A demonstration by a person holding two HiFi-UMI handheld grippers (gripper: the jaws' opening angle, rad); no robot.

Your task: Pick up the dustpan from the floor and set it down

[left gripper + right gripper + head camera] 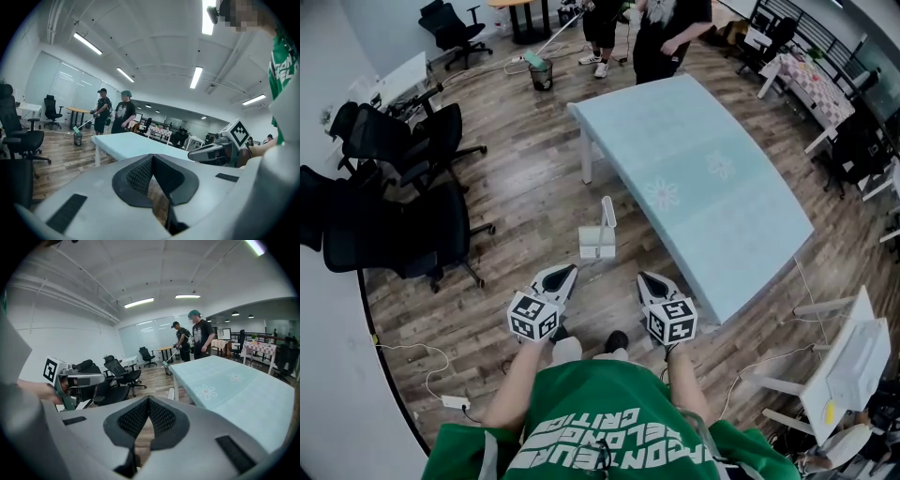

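A strip of bare wooden floor [520, 202] runs between the long edge of the one blue-clothed table [703, 178] and a cluster of at least four black office chairs [403, 225]. Two people [661, 37] stand at the far end. The single white dustpan [598, 236] stands on the floor beside the table's edge, ahead of and between the left gripper [565, 273] and right gripper [645, 278]. Both are clenched, empty and clear of it.
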